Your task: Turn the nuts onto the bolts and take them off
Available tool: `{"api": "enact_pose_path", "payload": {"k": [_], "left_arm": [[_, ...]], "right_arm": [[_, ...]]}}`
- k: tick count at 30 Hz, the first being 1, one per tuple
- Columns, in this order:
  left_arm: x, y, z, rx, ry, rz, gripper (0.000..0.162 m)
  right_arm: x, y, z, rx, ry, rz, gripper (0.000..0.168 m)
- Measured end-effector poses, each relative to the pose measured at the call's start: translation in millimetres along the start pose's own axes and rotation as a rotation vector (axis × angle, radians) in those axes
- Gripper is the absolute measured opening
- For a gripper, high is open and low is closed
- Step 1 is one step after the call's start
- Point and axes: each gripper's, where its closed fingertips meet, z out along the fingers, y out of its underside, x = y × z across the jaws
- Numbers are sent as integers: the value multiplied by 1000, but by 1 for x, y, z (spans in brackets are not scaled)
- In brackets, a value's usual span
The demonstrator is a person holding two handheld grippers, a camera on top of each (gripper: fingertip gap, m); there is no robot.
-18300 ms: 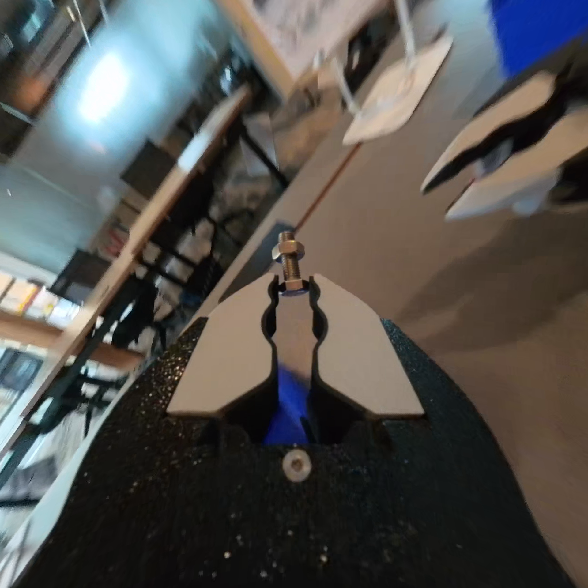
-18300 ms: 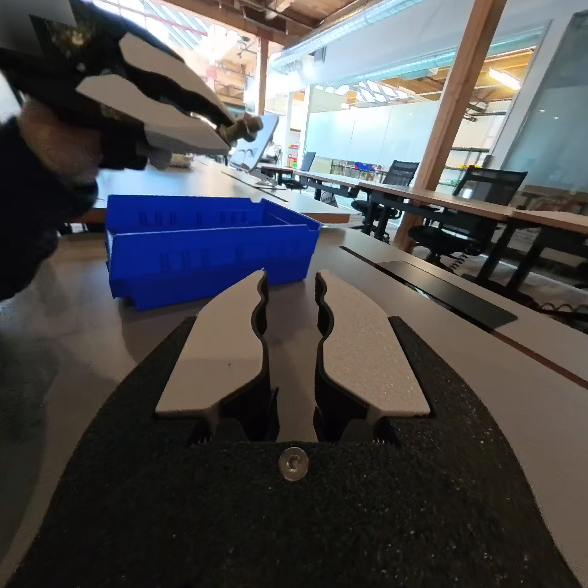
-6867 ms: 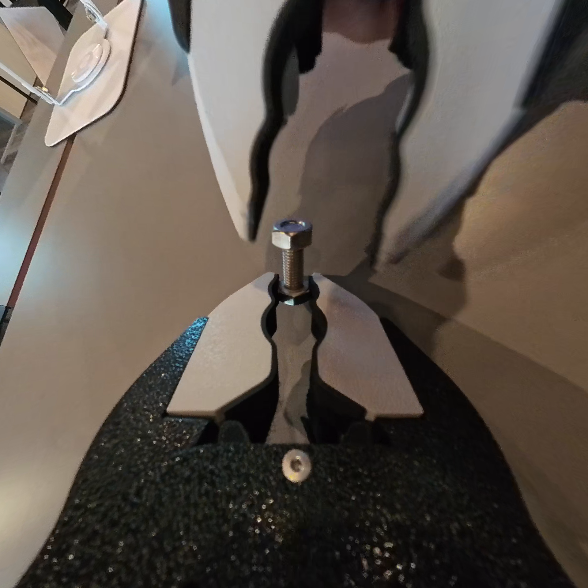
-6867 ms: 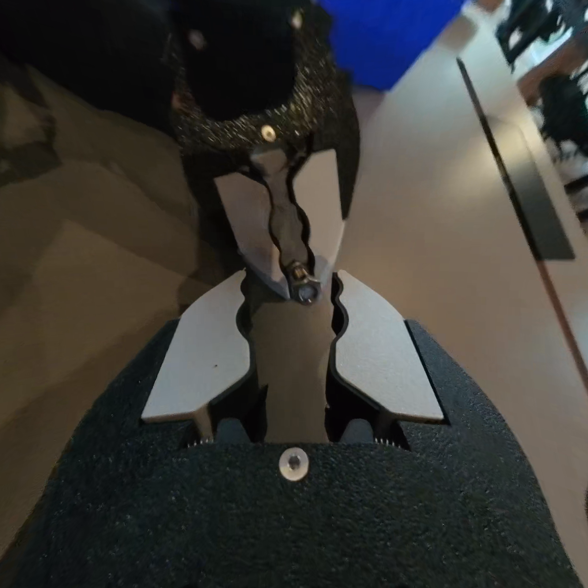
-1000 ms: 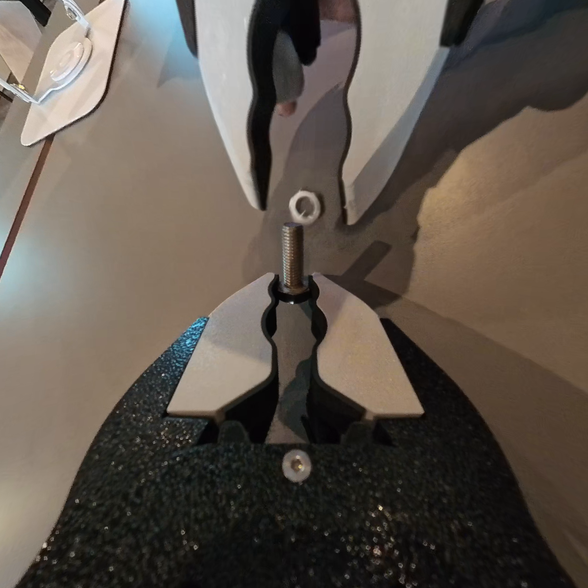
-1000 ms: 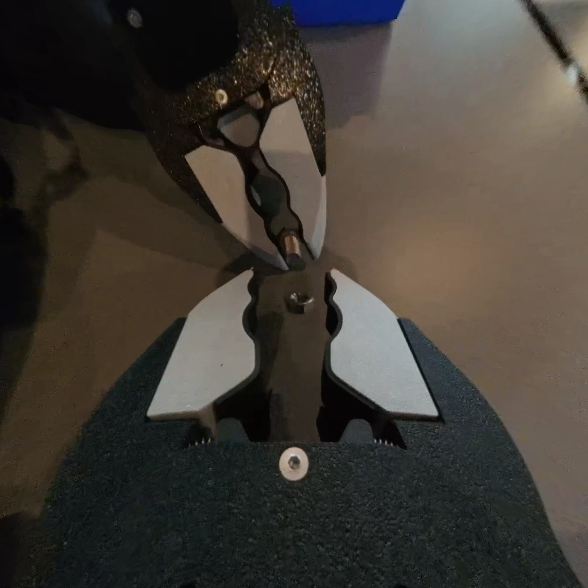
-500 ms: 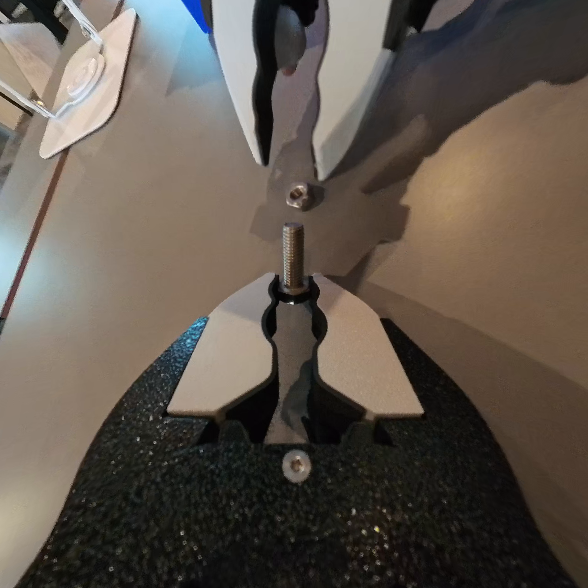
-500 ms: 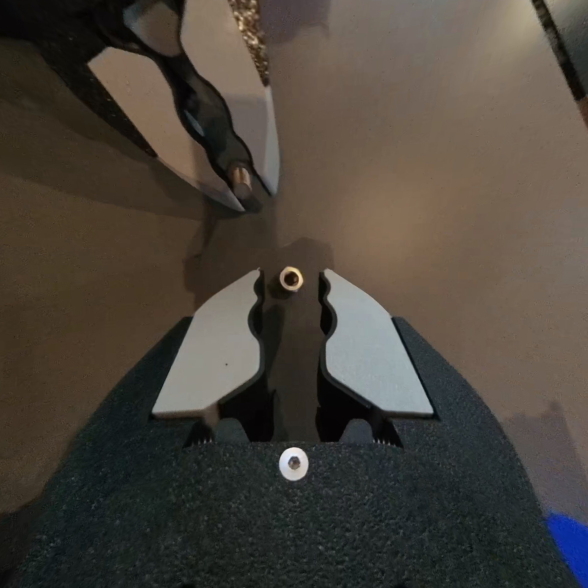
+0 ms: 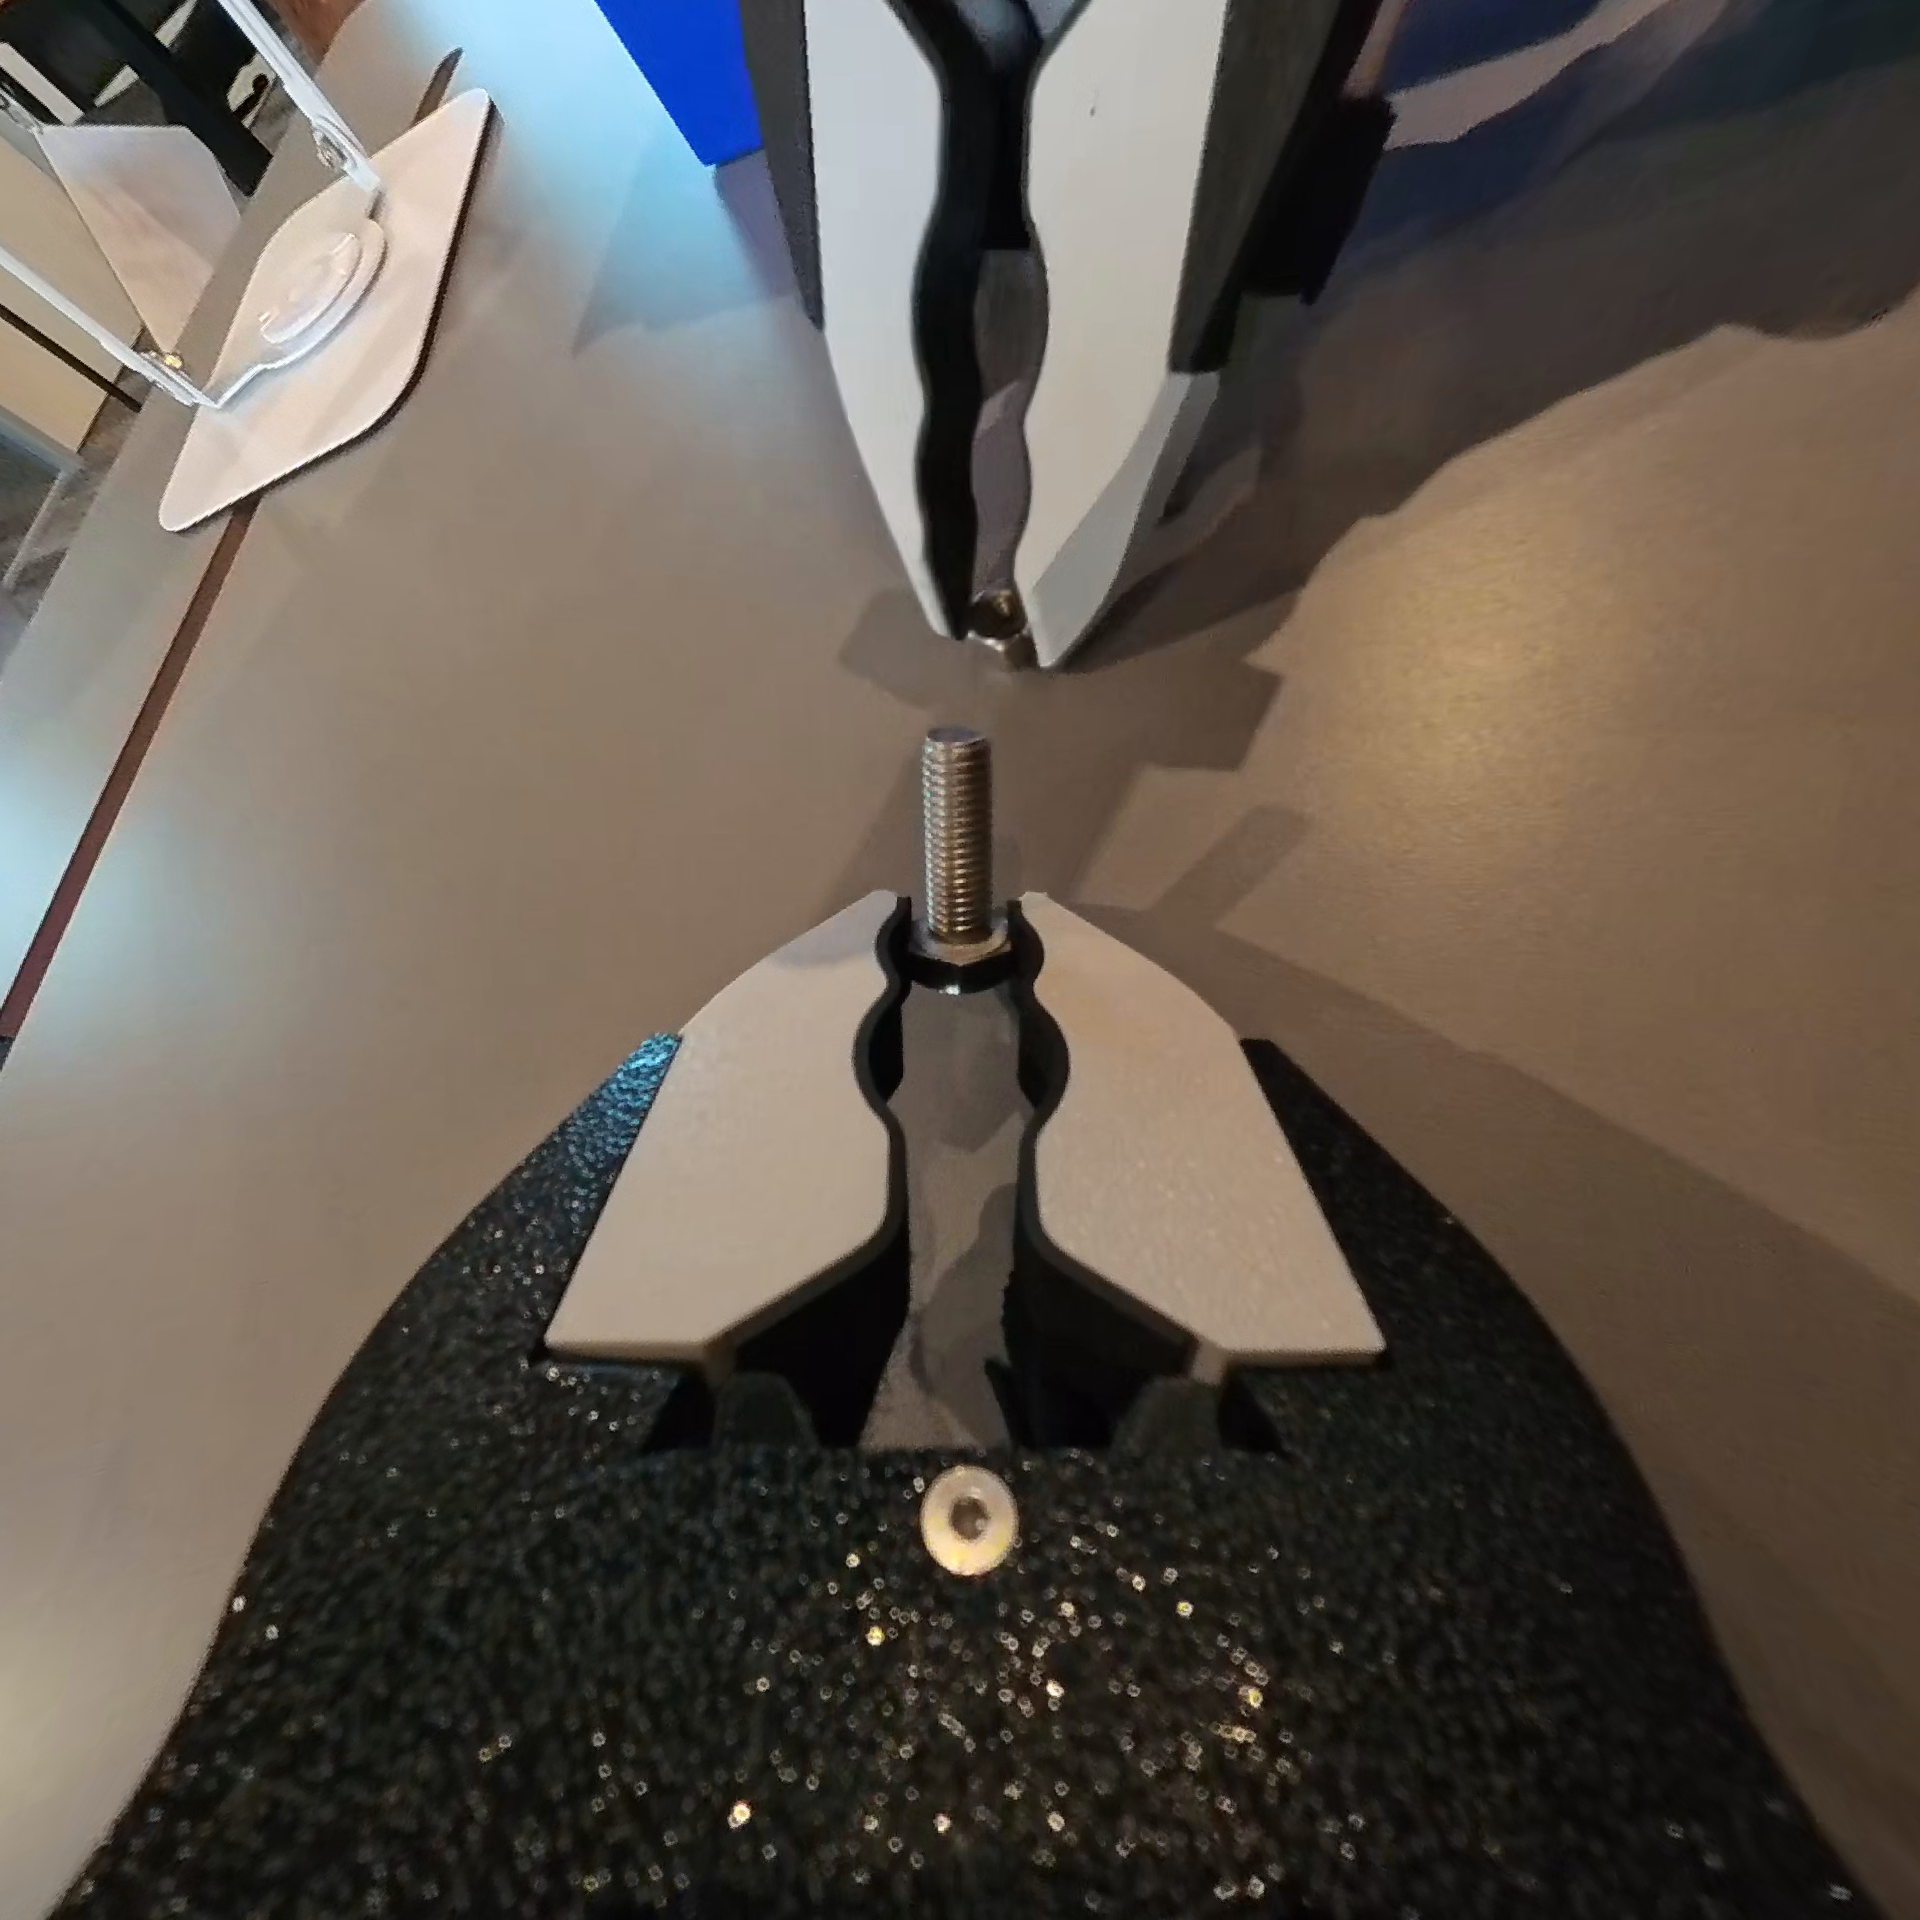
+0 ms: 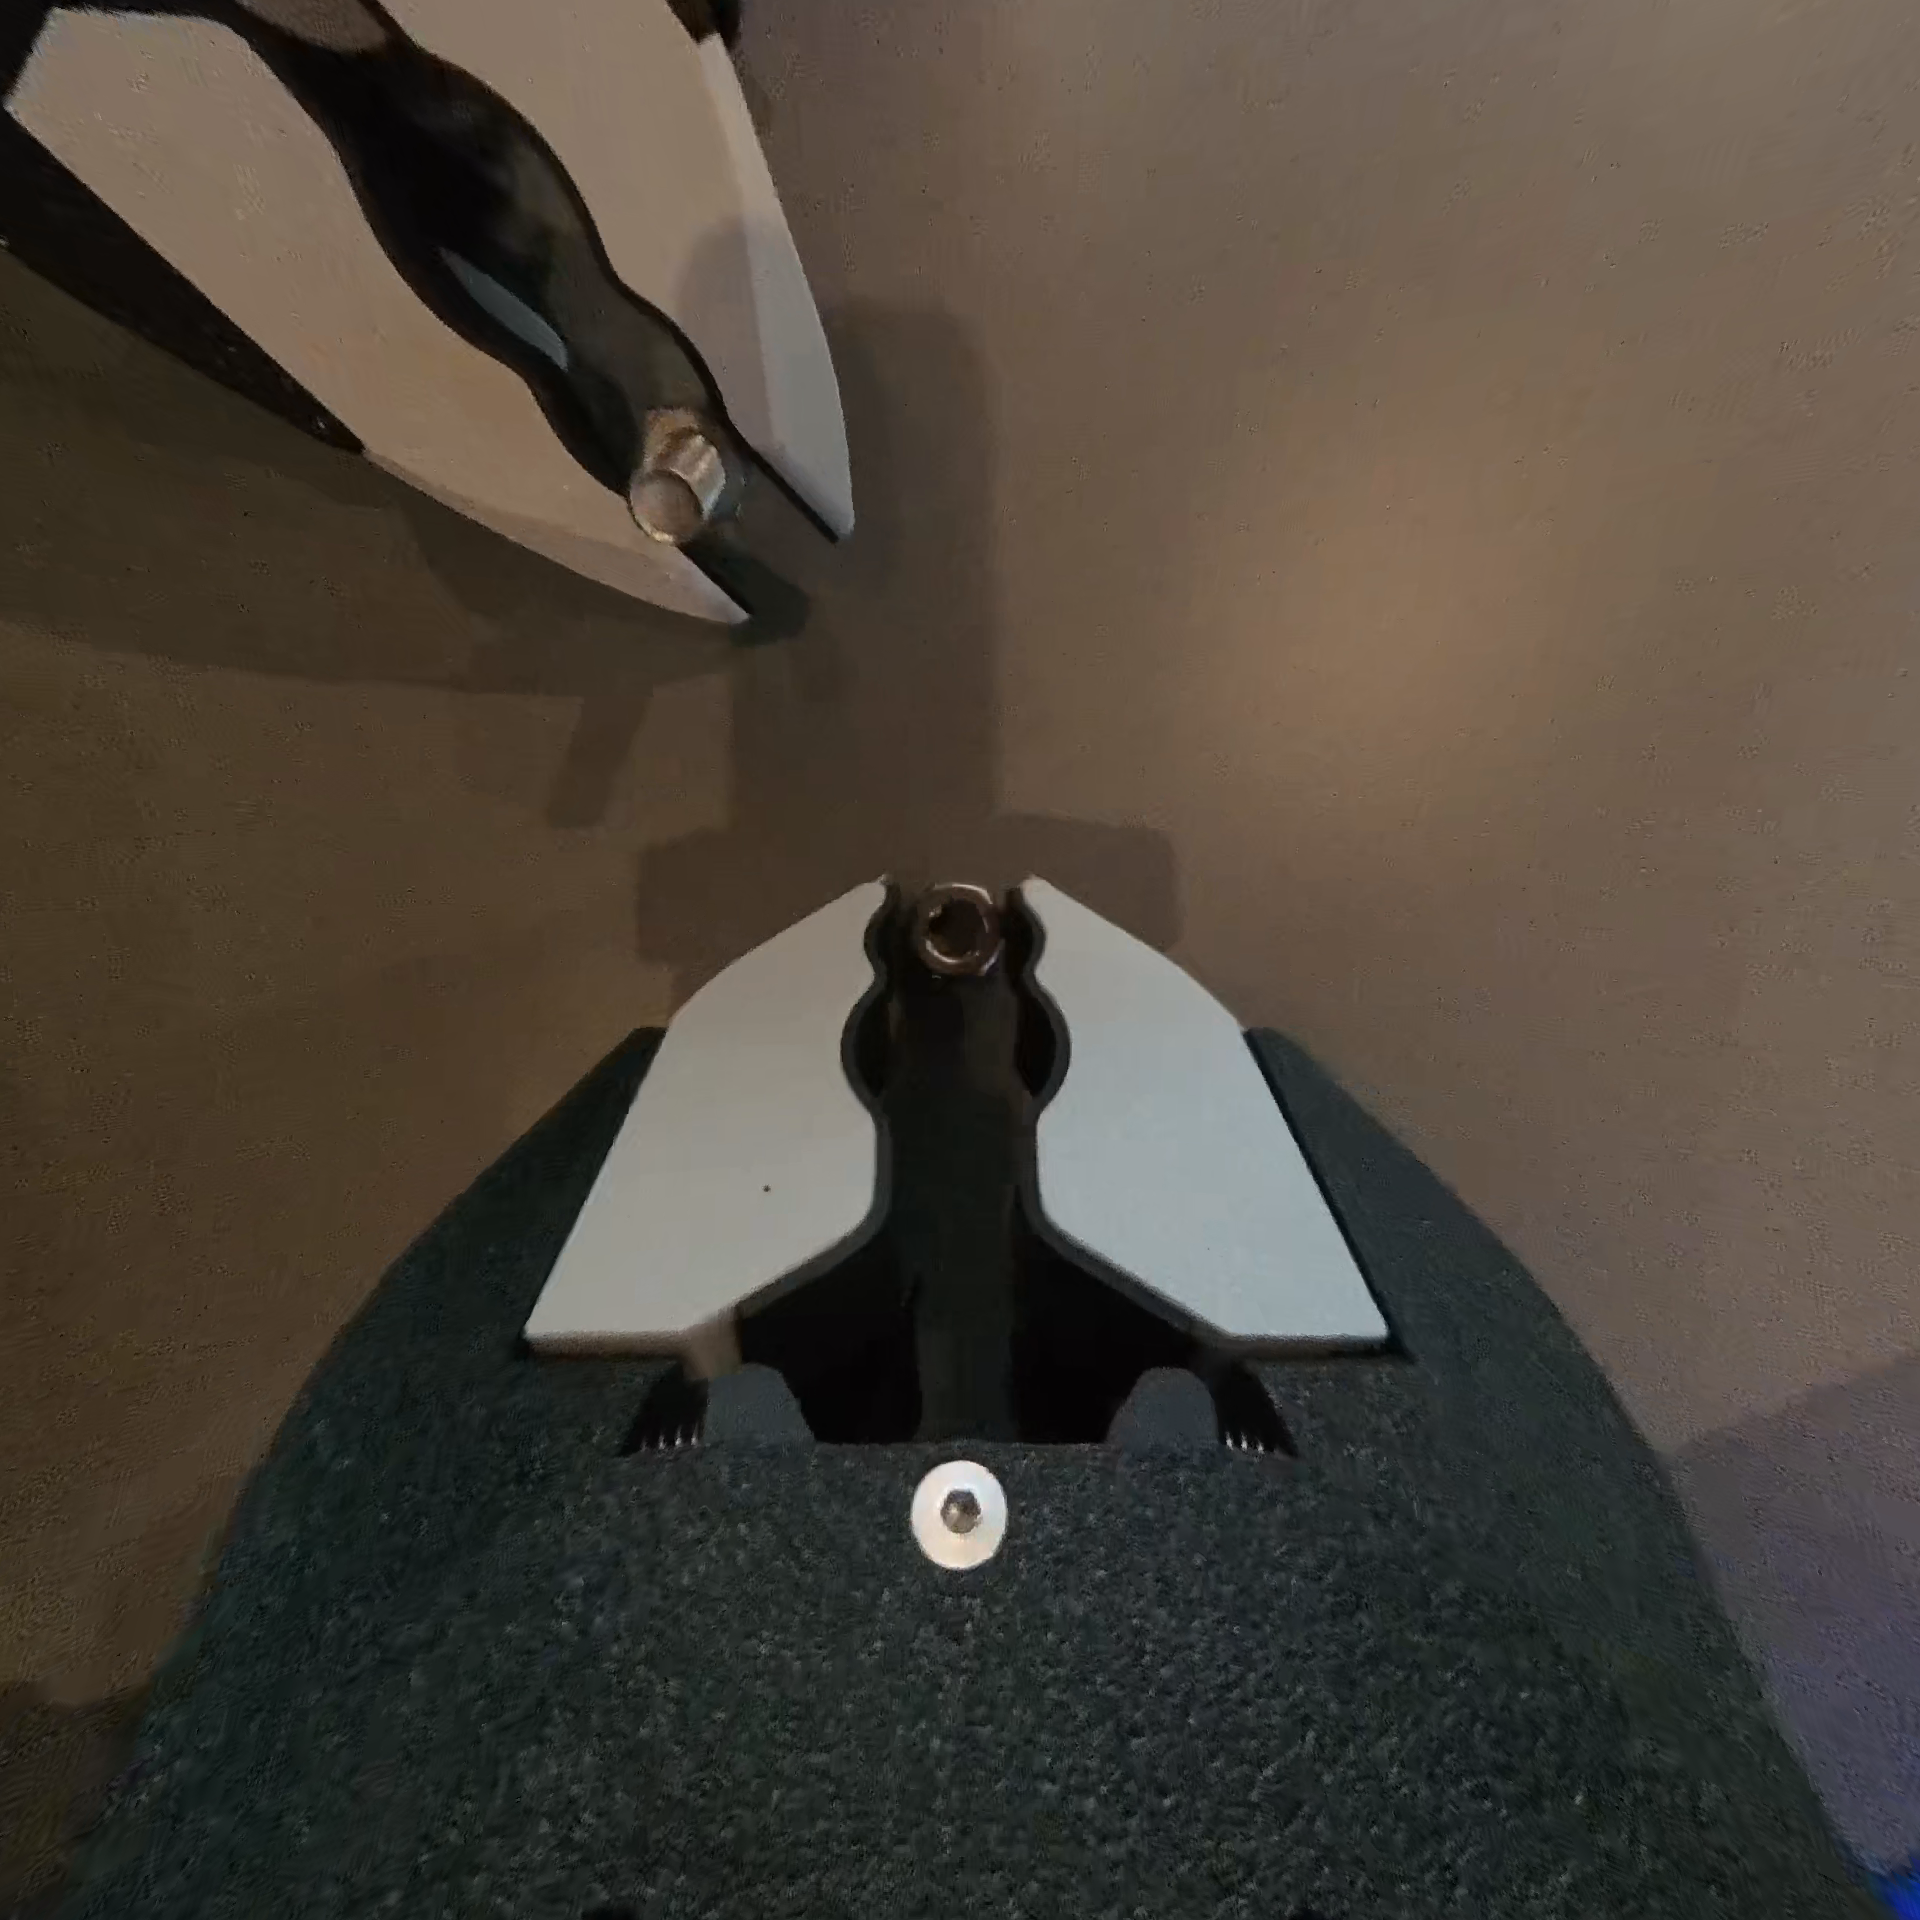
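My left gripper (image 9: 958, 920) is shut on the head of a steel bolt (image 9: 957, 831), whose bare threaded shank points forward over the grey table (image 9: 468, 779). My right gripper (image 10: 954, 902) is shut on a steel hex nut (image 10: 954, 927) between its fingertips, down near the table. In the left wrist view the right gripper (image 9: 995, 623) comes in from the top with the nut (image 9: 997, 608) at its tips, a short way beyond the bolt's end. In the right wrist view the left gripper (image 10: 717, 520) sits at the upper left with the bolt (image 10: 675, 494) end-on.
A white flat base with a clear stand (image 9: 301, 301) lies at the far left near the table's seam. A blue bin (image 9: 717, 83) shows at the top behind the right gripper. Its blue edge also shows at the lower right corner of the right wrist view (image 10: 1886, 1881).
The nut lay loose on the table between my open right fingers; my right gripper has closed on it. The left gripper with the bolt has drawn back a little.
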Motion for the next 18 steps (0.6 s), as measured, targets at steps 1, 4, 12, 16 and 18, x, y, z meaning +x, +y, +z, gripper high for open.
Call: {"api": "enact_pose_path", "payload": {"k": [1,4,12,16,18], "left_arm": [[0,0,0,0,0,0,17],[0,0,0,0,1,1,17],[1,0,0,0,1,-1,17],[1,0,0,-1,2,-2,17],[1,0,0,-2,2,-1,17]], "right_arm": [[0,0,0,-6,7,-13,19],[-3,-5,-8,1,36,-85,18],[16,-15,-163,77,524,-151,18],[56,75,-245,-90,715,137,17],[65,125,-252,-195,684,264,18]]}}
